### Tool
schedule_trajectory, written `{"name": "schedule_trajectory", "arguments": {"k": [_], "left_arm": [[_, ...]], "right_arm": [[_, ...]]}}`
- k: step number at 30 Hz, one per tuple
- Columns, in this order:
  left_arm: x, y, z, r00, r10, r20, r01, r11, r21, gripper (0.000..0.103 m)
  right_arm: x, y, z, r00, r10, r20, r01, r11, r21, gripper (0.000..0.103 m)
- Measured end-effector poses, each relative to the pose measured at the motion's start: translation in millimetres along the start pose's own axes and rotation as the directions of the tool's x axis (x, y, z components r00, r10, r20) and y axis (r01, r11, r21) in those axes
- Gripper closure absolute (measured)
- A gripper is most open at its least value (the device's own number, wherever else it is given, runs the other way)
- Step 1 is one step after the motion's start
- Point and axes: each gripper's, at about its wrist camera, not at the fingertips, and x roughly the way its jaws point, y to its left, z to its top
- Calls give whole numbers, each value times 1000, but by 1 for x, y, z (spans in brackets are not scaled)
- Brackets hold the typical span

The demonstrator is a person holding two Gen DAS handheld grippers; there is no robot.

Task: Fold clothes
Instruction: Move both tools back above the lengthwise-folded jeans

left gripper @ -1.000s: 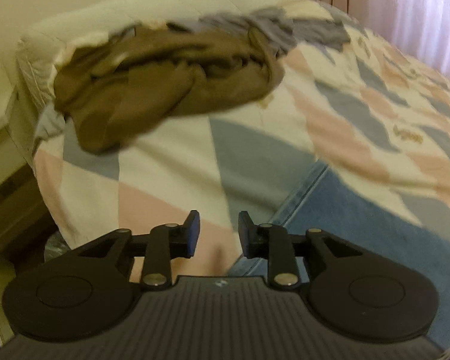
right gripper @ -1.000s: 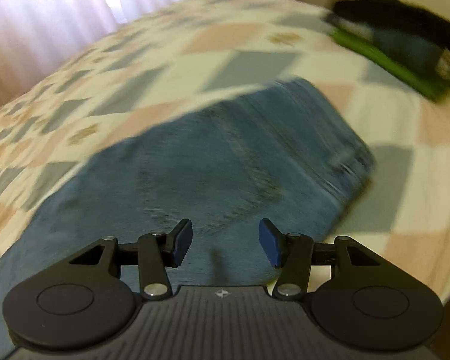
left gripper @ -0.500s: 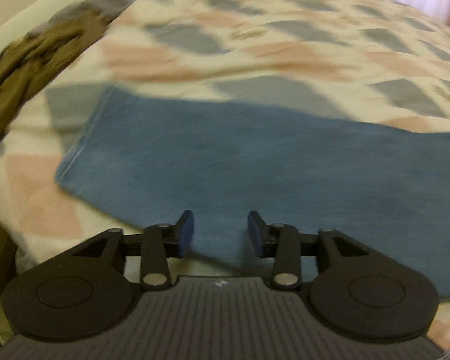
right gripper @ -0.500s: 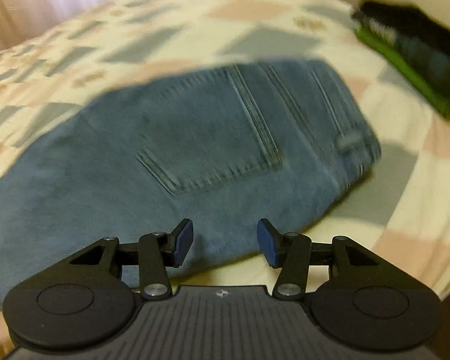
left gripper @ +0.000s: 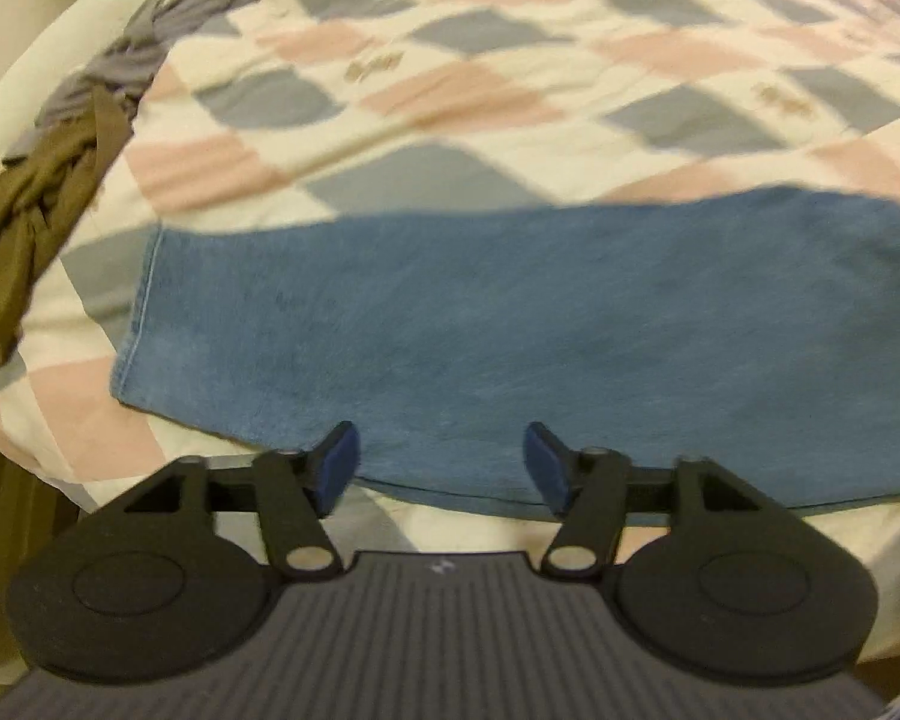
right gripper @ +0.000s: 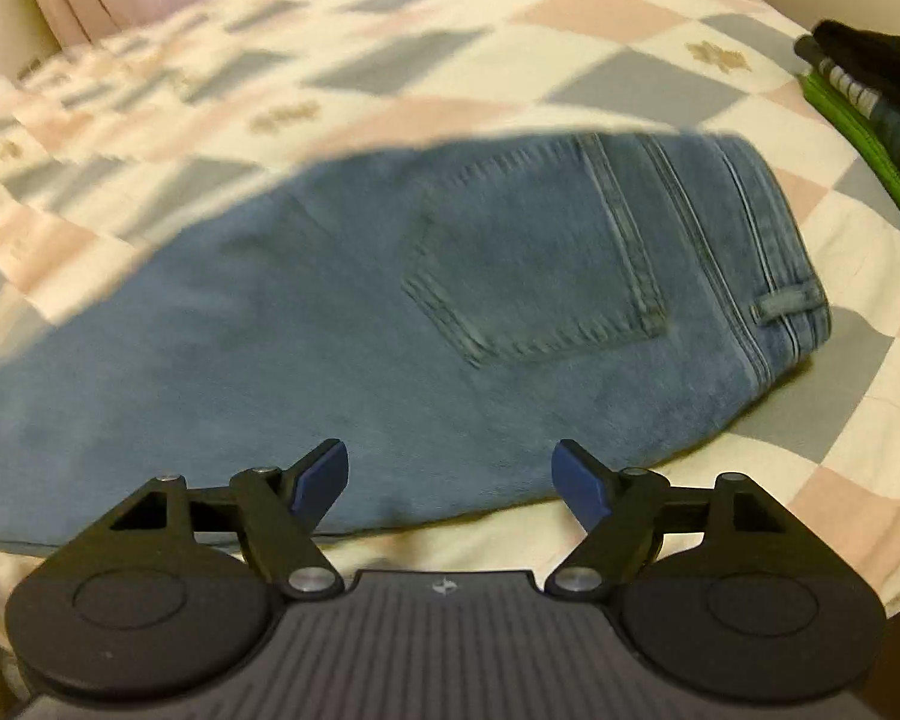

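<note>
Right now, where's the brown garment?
The crumpled brown garment sits at the far left edge of the left wrist view, on the checked bedspread, beside a grey garment and left of the jeans hem.

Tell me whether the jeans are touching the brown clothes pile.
Apart. The left wrist view shows bare quilt between the jeans' hem and the brown clothes pile.

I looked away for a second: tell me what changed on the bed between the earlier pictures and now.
The left gripper swung away from the brown clothes to the hem end of the jeans, its fingers just opening with nothing between them. The right gripper has also just opened, empty, over the waist end. The jeans lie flat on the quilt as before; the folded stack is unchanged.
</note>
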Motion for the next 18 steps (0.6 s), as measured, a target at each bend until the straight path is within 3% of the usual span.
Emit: {"name": "schedule_trajectory", "arguments": {"k": [5,7,18], "left_arm": [[-64,-22,21,996,-16,85,15,1000,17,25],[-85,-29,27,994,-24,109,21,1000,23,25],[-144,-43,17,984,-58,167,50,998,49,18]], "right_arm": [[-50,28,30,996,88,33,-88,996,-17,11],[-68,39,39,992,112,49,-110,993,-34,7],[-125,61,47,982,166,92,-159,984,-78,5]]}}
